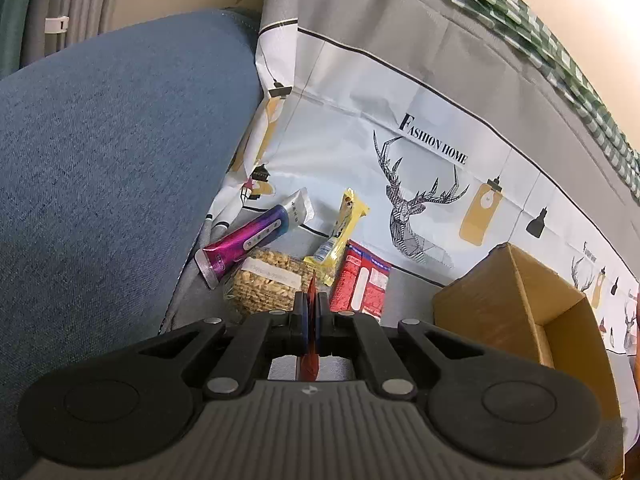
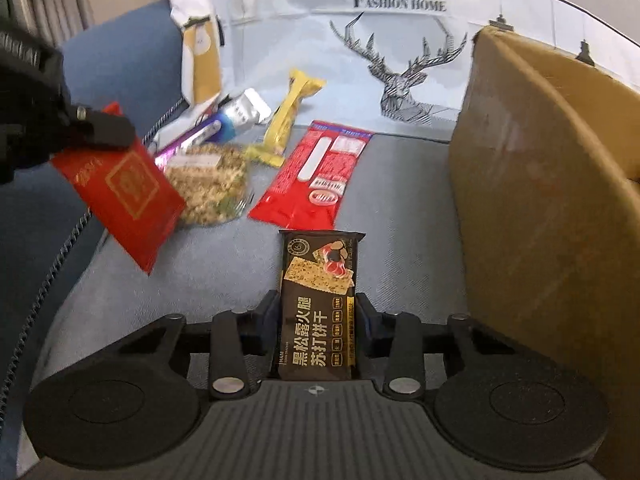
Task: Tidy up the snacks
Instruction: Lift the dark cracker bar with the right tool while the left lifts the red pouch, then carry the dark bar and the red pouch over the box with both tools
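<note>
1. The dark cracker packet [image 2: 318,308] lies lengthwise between the jaws of the right gripper [image 2: 318,320], on the grey-blue sofa seat [image 2: 400,216]. The pads stand at its long edges; whether they press it yet, I cannot tell.
2. Judged step: grip this packet and carry it into the cardboard box [image 2: 540,200] just to the right.
3. To do it well, close squarely on the long edges, firm enough to hold but not crush the crackers inside.
4. Lift clear of the seat before swinging right; the box wall is tall and close, so rise above its rim first.
5. The left gripper [image 1: 311,304] is clamped on a red packet [image 2: 124,188], held above the seat; keep both hands apart over the box.
6. Still loose: a red wrapper [image 2: 320,172], a yellow bar [image 2: 290,116], a grain cake [image 2: 212,188], a purple pouch [image 1: 248,240].
</note>
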The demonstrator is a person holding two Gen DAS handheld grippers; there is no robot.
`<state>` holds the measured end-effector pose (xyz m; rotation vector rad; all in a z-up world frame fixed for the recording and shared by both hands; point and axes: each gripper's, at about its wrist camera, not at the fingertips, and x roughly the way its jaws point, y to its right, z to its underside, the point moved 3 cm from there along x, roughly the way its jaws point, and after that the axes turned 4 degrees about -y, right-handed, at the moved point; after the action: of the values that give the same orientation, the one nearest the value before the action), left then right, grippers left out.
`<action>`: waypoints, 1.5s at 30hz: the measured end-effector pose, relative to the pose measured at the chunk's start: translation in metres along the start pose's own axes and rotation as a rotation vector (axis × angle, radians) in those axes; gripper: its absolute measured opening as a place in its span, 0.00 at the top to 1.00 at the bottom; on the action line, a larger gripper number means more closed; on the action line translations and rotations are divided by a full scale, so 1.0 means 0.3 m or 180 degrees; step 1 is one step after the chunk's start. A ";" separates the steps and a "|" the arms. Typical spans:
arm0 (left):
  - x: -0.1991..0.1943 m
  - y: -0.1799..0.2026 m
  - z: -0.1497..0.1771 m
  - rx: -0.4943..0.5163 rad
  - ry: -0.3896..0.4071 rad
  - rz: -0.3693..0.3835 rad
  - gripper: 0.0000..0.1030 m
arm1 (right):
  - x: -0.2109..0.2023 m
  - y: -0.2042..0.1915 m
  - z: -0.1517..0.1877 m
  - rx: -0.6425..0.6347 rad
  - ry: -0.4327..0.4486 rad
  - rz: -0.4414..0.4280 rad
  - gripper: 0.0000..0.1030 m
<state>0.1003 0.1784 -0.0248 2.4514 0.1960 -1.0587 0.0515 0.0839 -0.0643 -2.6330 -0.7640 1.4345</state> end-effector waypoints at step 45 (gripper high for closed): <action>-0.124 0.453 0.036 0.0572 0.1070 0.1147 0.98 | -0.538 0.397 -0.106 0.0093 0.1575 -0.0072 0.60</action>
<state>0.1088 0.0551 0.0436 2.6774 -0.2402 -0.5283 0.0522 -0.0860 0.0472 -2.7627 -0.6984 0.7214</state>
